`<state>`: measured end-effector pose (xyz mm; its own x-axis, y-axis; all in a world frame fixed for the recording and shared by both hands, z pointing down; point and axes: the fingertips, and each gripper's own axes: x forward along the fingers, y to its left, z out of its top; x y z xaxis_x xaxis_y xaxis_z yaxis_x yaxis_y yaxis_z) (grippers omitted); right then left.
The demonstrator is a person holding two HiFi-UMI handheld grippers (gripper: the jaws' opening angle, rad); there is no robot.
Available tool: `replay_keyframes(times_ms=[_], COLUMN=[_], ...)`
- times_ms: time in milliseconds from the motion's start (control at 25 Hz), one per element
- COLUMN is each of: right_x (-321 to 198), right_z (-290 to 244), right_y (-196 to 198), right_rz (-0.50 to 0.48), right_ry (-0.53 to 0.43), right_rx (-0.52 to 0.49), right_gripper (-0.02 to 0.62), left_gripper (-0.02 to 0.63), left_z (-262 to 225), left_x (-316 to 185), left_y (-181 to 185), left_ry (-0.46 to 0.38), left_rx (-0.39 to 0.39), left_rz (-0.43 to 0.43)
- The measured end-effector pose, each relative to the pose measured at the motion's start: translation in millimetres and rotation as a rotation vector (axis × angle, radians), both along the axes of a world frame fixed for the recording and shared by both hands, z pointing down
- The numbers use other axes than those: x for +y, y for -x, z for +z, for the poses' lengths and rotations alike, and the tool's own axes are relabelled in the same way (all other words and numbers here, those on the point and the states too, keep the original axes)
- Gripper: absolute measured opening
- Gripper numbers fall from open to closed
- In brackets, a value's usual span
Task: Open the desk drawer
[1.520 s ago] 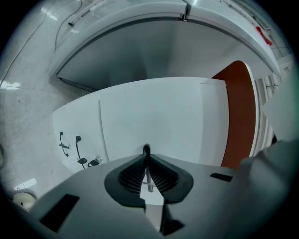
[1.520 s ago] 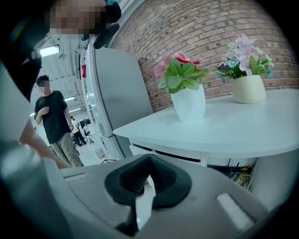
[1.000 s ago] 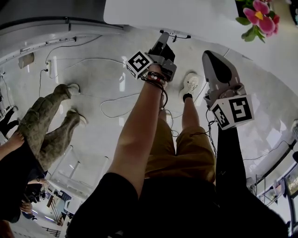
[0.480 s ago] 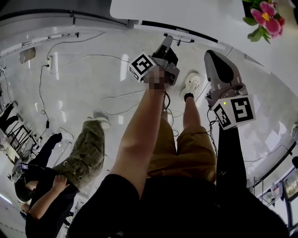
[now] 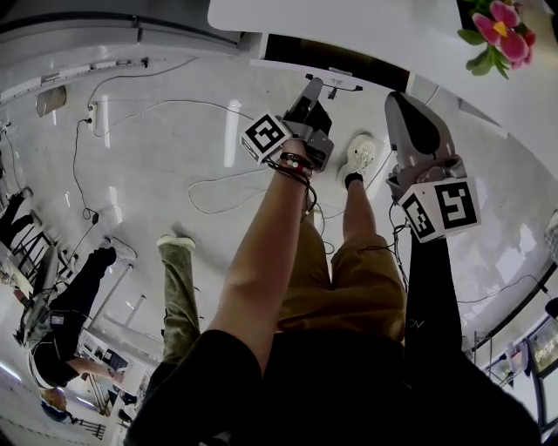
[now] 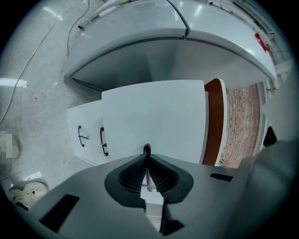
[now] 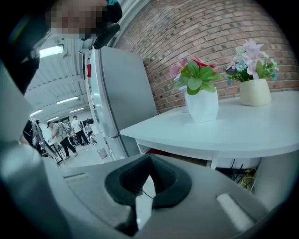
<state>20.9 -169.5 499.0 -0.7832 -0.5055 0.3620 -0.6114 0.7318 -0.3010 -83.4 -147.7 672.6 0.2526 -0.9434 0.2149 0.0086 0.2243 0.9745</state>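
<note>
The white desk [image 5: 349, 22] runs across the top of the head view. Its drawer [image 5: 292, 64] stands partly pulled out, with a dark gap [image 5: 349, 57] behind its front. My left gripper [image 5: 312, 85] reaches level to the drawer's thin black handle [image 5: 338, 85] and is shut on it. In the left gripper view the jaws [image 6: 146, 151] meet on the dark handle [image 6: 146, 149] in front of the white drawer panel [image 6: 154, 116]. My right gripper [image 5: 399, 98] hangs to the right of the drawer, shut and holding nothing, and its own view [image 7: 148, 158] faces along the desk [image 7: 233, 130].
Cables [image 5: 218, 187] trail over the glossy floor, and a wall socket [image 5: 91, 118] is at the left. My own legs and a white shoe [image 5: 357, 155] are below the drawer. Another person [image 5: 179, 287] walks at lower left. Flower pots [image 7: 202, 105] stand on the desk. A lower cabinet with two handles [image 6: 91, 137] is nearby.
The left gripper has drawn back with the handle and the drawer has slid out, showing a widening dark gap. The right gripper stayed put. The bystander at the left moved downward in view.
</note>
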Motion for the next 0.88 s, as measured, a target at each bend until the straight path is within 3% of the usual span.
replay_keyframes(times_ms=[400, 560, 880], right_x=[5.9, 9.2, 17.1], right_z=[-2.0, -1.9, -3.7], right_y=[5.5, 7.4, 8.8], right_rz=[-0.015, -0.025, -0.036], right_ry=[-0.009, -0.015, -0.015], right_rx=[0.008, 0.014, 0.012], right_gripper=[0.000, 0.000, 0.000], left_gripper=[0.031, 0.031, 0.031], left_z=[1.3, -6.1, 1.6], left_x=[23.8, 28.0, 51.8], left_y=[-2.3, -4.4, -4.8], left_ry=[0.018, -0.007, 0.034], left_rx=[-0.006, 0.025, -0.003], left_rz=[0.014, 0.003, 0.022])
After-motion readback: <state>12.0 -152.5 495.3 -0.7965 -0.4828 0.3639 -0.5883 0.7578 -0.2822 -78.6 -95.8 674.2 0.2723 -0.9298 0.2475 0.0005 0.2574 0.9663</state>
